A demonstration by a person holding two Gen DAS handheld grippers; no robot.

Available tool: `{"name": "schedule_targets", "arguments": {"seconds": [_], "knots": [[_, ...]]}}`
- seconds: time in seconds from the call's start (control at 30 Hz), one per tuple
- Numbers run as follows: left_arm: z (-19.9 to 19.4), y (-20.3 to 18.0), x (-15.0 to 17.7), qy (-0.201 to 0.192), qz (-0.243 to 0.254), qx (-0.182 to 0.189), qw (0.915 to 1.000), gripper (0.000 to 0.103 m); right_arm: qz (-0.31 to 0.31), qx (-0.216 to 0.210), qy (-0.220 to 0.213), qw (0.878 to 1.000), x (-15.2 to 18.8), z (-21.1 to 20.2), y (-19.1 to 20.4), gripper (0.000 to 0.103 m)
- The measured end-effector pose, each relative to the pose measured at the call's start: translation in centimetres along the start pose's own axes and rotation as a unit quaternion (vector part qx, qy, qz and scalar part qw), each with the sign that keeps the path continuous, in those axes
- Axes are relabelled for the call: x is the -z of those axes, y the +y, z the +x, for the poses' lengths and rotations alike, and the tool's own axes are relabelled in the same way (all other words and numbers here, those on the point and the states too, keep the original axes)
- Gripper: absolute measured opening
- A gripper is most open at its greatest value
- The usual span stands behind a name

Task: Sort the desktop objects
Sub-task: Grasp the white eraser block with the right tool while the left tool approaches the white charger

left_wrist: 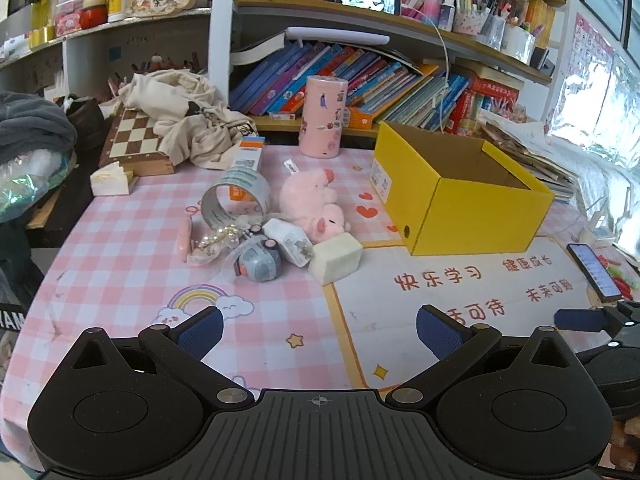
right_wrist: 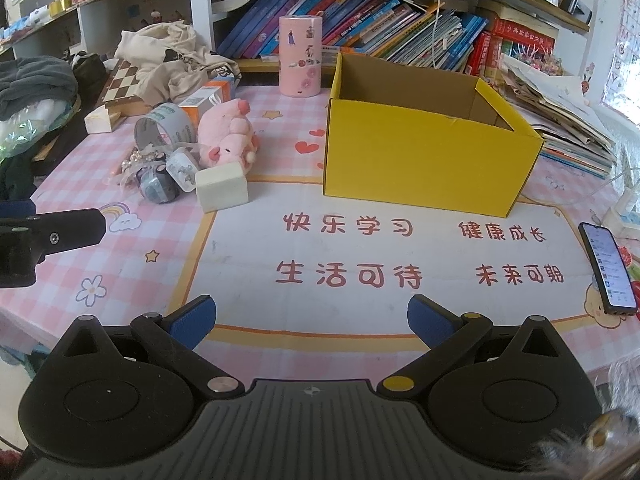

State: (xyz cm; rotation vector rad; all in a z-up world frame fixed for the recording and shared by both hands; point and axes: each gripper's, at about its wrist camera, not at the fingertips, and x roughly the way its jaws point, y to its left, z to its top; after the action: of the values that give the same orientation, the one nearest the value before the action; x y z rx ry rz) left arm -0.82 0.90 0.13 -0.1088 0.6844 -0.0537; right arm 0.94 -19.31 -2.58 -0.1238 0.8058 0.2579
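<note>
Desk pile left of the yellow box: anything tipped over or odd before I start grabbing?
Yes. The pink plush pig lies toppled, the tape roll stands on edge, leaning among the clutter. The yellow box looks empty.

On the desk (right_wrist: 248, 292), the box (right_wrist: 420, 152) is sitting right of a huddle of small things. In that huddle, the plush (right_wrist: 228, 136) is lying behind the block (right_wrist: 222, 190), with the tape roll (right_wrist: 164, 126) to its left. The canister (right_wrist: 300, 56) is standing behind, before the books (right_wrist: 360, 16). The phone (right_wrist: 608, 268) is lying far right.
</note>
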Motion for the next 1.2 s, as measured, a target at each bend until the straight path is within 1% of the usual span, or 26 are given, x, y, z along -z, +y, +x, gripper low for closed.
{"name": "schedule_targets", "arguments": {"seconds": [0.27,0.6,0.77,0.93,1.13,1.2], "knots": [[0.7,-0.1,0.0,0.007,-0.005,0.003,1.0,0.103,-0.007,-0.008,0.009,1.0,-0.2,0.7,-0.1,0.103],[2.8,-0.2,-0.4,0.032,-0.021,-0.011,0.9992,0.103,-0.036,-0.036,0.03,0.998,-1.2,2.8,-0.2,0.102],[4.1,-0.2,-0.9,0.047,-0.035,-0.026,0.998,0.103,-0.06,-0.062,0.035,0.996,-2.2,4.2,-0.4,0.101],[5.4,-0.5,-1.5,0.053,-0.047,-0.043,0.9966,0.103,-0.094,-0.099,0.038,0.99,-3.4,5.8,-0.4,0.101],[6.8,-0.8,-2.2,0.057,-0.062,-0.064,0.9944,0.103,-0.146,-0.146,0.038,0.978,-4.8,8.0,0.1,0.101],[7.3,-0.9,-2.4,0.06,-0.067,-0.076,0.993,0.103,-0.159,-0.164,0.04,0.973,-5.2,8.7,0.3,0.101]]}}
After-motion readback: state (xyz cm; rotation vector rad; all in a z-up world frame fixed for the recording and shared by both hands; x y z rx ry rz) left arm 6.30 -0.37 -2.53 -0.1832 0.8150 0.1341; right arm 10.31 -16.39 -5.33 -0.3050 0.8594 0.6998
